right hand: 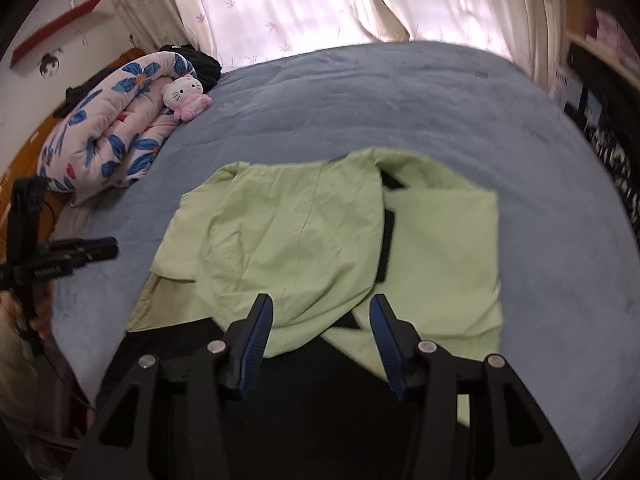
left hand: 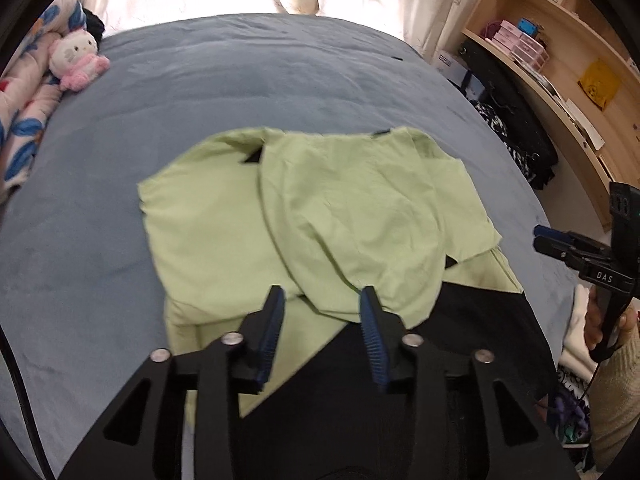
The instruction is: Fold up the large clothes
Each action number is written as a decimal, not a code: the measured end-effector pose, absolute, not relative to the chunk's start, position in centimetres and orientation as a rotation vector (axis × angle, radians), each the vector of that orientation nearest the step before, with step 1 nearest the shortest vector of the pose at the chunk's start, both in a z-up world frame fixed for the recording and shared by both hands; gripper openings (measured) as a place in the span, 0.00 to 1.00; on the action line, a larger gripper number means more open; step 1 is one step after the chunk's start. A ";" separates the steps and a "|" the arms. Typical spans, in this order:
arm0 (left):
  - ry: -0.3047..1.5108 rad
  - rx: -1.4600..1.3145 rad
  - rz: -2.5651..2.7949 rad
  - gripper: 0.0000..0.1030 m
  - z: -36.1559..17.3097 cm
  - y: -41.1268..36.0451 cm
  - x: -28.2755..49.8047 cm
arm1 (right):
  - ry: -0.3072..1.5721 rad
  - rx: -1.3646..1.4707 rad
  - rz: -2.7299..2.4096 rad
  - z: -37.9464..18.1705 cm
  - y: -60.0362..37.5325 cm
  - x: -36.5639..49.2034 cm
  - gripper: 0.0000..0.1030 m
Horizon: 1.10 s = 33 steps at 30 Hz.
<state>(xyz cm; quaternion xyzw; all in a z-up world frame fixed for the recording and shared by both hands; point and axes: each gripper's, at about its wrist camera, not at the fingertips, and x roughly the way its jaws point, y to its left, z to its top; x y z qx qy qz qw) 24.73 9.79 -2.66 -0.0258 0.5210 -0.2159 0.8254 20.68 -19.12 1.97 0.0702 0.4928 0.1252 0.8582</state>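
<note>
A pale green garment with black trim is spread on the near half of a blue-grey bedspread, its lower part running onto a black fabric panel at the near edge of the bed. The garment is partly folded — one green layer is laid diagonally over the rest, and its rumpled lower hem hangs just ahead of both sets of tongs. Its far edge lies roughly straight across the bed, with a small dark tab at the collar; the side edges are uneven, one corner jutting out toward the bookshelf side.

The left gripper is held above the near hem with its blue-padded fingers apart and nothing between them. The right gripper is likewise held over the hem, fingers spread wide and empty.

Open bedspread is seen on every far side of the garment: a broad bare stretch up to the curtains, and bare margins left and right. At the far left corner a floral quilt is bundled, with a white-and-pink plush cat resting against it, both well apart from the garment. A wooden bookshelf stands beyond the right edge of the bed.
</note>
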 end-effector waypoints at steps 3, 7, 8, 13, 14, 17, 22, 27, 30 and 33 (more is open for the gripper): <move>1.156 -0.138 -0.470 0.42 -5.9 9.0 24.8 | 1.069 0.228 0.269 -1.2 -19.0 20.8 0.49; 1.210 -0.324 -0.454 0.42 -11.5 8.1 25.1 | 1.128 0.386 0.295 -6.2 -19.0 21.5 0.49; 1.216 -0.366 -0.451 0.42 -12.6 8.0 25.1 | 1.136 0.415 0.301 -7.1 -19.0 21.7 0.49; 1.203 -0.470 -0.431 0.42 -15.9 7.5 25.3 | 1.176 0.557 0.292 -11.5 -18.4 23.1 0.49; 1.202 -0.486 -0.422 0.42 -16.3 7.4 25.5 | 1.179 0.569 0.289 -11.9 -18.3 23.3 0.49; 1.194 -0.527 -0.402 0.19 -17.2 7.3 26.2 | 1.155 0.553 0.277 -12.7 -17.5 23.9 0.19; 1.093 -0.511 -0.397 0.06 -15.3 6.6 27.2 | 1.006 0.498 0.272 -10.1 -16.7 24.5 0.01; 1.093 -0.484 -0.357 0.06 -16.2 5.6 28.7 | 1.025 0.450 0.190 -11.4 -17.1 26.4 0.01; 1.133 -0.454 -0.338 0.09 -17.7 4.8 29.0 | 1.085 0.372 0.166 -12.9 -16.4 27.0 0.03; 1.130 -0.427 -0.373 0.19 -16.6 5.0 28.4 | 1.085 0.332 0.164 -11.9 -16.6 26.4 0.12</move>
